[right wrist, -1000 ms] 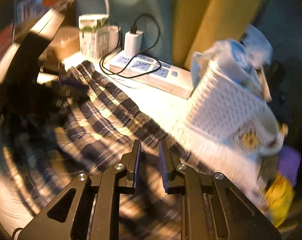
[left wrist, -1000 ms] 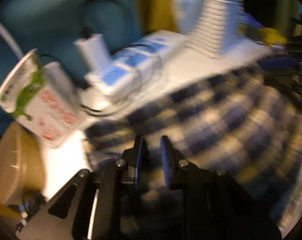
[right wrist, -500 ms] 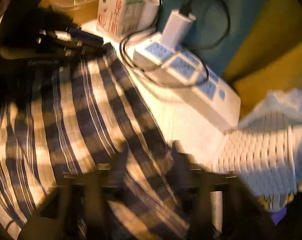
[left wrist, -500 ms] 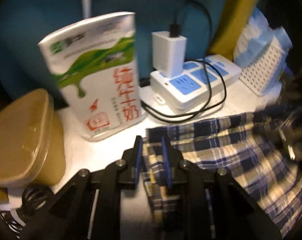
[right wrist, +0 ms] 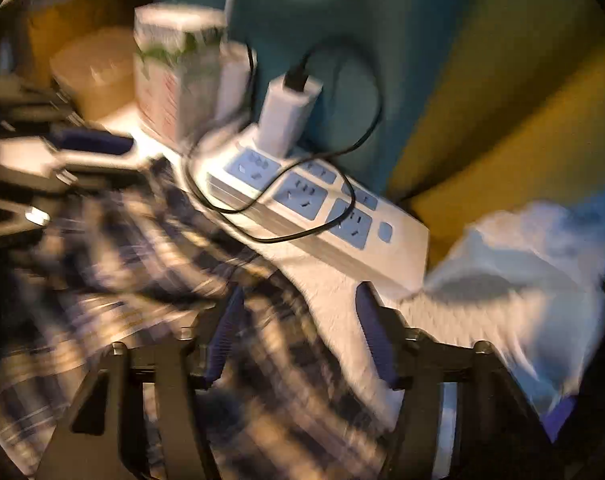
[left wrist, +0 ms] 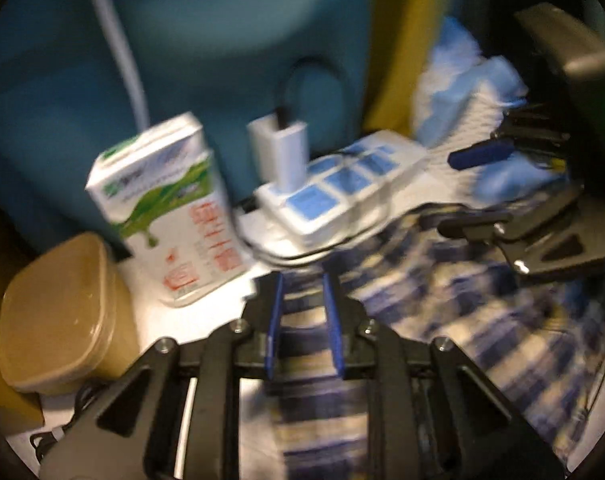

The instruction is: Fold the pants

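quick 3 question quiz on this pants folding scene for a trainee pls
1. True or false: the right gripper is clamped on the plaid pants.
2. What is plugged into the power strip? A) white charger B) lamp C) kettle
3. Which object stands between the tan lidded tub and the power strip in the left wrist view?

Key: 1 false, its jaws are opening. 2 A, the white charger. 3 the milk carton.

Woven plaid cloth pants (left wrist: 442, 320), glossy paper carton (left wrist: 170, 204)
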Action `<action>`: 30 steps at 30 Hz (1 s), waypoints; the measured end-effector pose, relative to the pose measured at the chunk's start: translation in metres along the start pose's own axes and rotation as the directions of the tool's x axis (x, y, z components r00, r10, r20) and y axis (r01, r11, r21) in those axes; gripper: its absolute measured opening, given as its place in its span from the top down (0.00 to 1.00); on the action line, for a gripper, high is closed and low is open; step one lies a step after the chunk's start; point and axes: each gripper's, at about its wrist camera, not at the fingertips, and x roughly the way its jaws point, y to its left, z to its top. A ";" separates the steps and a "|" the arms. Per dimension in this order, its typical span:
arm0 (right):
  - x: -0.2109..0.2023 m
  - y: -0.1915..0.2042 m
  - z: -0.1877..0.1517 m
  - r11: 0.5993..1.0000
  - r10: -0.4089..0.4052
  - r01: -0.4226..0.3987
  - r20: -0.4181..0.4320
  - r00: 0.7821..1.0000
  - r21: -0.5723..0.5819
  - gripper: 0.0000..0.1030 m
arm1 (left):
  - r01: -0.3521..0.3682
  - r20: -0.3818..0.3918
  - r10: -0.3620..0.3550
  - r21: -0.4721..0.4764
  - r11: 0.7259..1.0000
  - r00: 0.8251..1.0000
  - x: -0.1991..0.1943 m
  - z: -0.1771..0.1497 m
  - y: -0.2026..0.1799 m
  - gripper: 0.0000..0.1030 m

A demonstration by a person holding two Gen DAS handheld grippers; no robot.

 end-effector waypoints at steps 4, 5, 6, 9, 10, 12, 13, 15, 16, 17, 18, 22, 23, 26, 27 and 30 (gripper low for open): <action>-0.045 0.017 -0.036 0.991 0.120 -0.121 0.024 0.992 0.049 0.40 | 0.074 -0.007 -0.074 0.056 0.996 0.997 -0.022 0.000 -0.028 0.79; -0.051 0.028 -0.046 0.989 0.140 -0.141 0.018 0.990 0.049 0.40 | 0.103 -0.016 -0.102 0.069 0.992 0.995 -0.027 -0.005 -0.036 0.79; -0.055 0.039 -0.059 0.987 0.154 -0.154 -0.004 0.988 0.042 0.40 | 0.134 -0.029 -0.132 0.093 0.987 0.991 -0.032 -0.011 -0.049 0.79; -0.058 0.069 -0.095 0.982 0.184 -0.182 -0.056 0.981 0.039 0.40 | 0.184 -0.071 -0.175 0.155 0.971 0.982 -0.042 -0.033 -0.087 0.79; -0.059 0.076 -0.105 0.982 0.186 -0.184 -0.065 0.980 0.040 0.40 | 0.201 -0.088 -0.190 0.151 0.968 0.978 -0.042 -0.043 -0.096 0.79; -0.060 0.084 -0.129 0.979 0.196 -0.190 -0.084 0.977 0.068 0.40 | 0.233 -0.122 -0.218 0.120 0.965 0.968 -0.039 -0.059 -0.106 0.79; -0.064 0.087 -0.138 0.977 0.200 -0.194 -0.066 0.977 0.089 0.40 | 0.238 -0.133 -0.224 0.107 0.965 0.966 -0.038 -0.067 -0.109 0.79; -0.074 0.092 -0.154 0.973 0.202 -0.195 -0.046 0.978 0.126 0.40 | 0.233 -0.150 -0.219 0.084 0.969 0.964 -0.038 -0.081 -0.113 0.79; -0.079 0.094 -0.161 0.972 0.200 -0.193 -0.039 0.979 0.137 0.40 | 0.235 -0.144 -0.224 0.067 0.970 0.964 -0.040 -0.087 -0.113 0.79; -0.080 0.096 -0.166 0.972 0.192 -0.186 -0.029 0.981 0.146 0.40 | 0.238 -0.136 -0.229 0.054 0.970 0.964 -0.041 -0.090 -0.113 0.79; -0.083 0.098 -0.171 0.973 0.175 -0.170 -0.016 0.984 0.153 0.40 | 0.243 -0.123 -0.236 0.043 0.969 0.964 -0.044 -0.095 -0.111 0.79; -0.100 0.106 -0.196 0.965 0.143 -0.144 0.018 0.990 0.220 0.40 | 0.259 -0.086 -0.258 0.002 0.966 0.962 -0.044 -0.103 -0.098 0.79; -0.104 0.106 -0.202 0.963 0.137 -0.141 0.033 0.990 0.230 0.40 | 0.257 -0.085 -0.256 0.001 0.967 0.963 -0.045 -0.105 -0.097 0.79; -0.114 0.108 -0.224 0.954 0.112 -0.126 0.068 0.991 0.271 0.40 | 0.240 -0.088 -0.239 0.006 0.971 0.967 -0.048 -0.110 -0.098 0.79; -0.118 0.109 -0.229 0.950 0.107 -0.123 0.071 0.992 0.286 0.40 | 0.229 -0.088 -0.226 0.022 0.973 0.970 -0.050 -0.111 -0.100 0.79; -0.130 0.107 -0.245 0.938 0.084 -0.098 0.056 0.995 0.332 0.40 | 0.202 -0.085 -0.198 0.038 0.979 0.976 -0.053 -0.114 -0.103 0.79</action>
